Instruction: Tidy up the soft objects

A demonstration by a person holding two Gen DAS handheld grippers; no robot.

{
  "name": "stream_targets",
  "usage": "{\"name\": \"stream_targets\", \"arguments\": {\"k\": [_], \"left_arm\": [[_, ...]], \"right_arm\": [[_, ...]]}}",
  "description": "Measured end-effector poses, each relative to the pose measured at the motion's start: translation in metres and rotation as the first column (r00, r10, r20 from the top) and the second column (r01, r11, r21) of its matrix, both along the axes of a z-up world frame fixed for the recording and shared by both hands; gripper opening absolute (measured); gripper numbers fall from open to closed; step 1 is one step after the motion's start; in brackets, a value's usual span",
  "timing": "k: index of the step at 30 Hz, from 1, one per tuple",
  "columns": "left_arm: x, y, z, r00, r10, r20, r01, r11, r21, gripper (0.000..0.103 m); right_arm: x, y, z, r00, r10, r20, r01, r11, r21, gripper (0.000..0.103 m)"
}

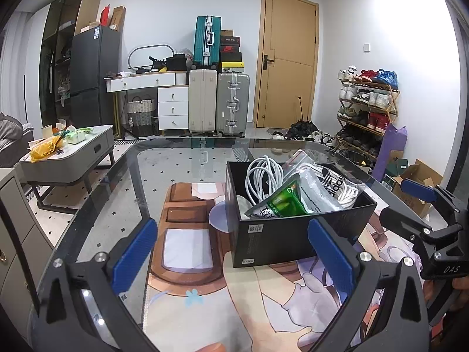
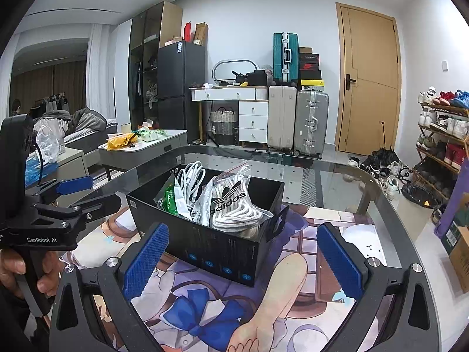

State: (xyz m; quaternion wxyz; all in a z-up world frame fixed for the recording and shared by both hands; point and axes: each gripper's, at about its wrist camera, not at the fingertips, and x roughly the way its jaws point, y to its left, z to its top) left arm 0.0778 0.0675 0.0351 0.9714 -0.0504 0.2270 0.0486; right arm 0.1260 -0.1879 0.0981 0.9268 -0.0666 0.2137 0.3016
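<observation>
1. Box [image 1: 293, 234], black, sits on the printed mat [image 1: 187, 308] covering the glass table [image 1: 181, 158], holding white cables [image 1: 263, 176] and bagged laces [image 2: 234, 205].
2. Left gripper [image 1: 234, 252] and right gripper [image 2: 243, 258] both hang open, empty.

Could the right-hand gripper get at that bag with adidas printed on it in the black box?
Probably yes. The right gripper is open and empty, the black box has no lid, and the adidas bag lies on top at its near side.
</observation>
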Motion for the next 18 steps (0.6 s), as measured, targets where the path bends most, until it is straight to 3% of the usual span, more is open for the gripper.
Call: {"name": "stream_targets", "arguments": {"k": [18], "left_arm": [[0.0003, 0.0004, 0.0004, 1.0, 0.003, 0.001, -0.003, 1.0, -0.003, 0.103]], "right_arm": [[0.0019, -0.0027, 0.0007, 1.0, -0.001, -0.001, 0.001, 1.0, 0.002, 0.103]]}}
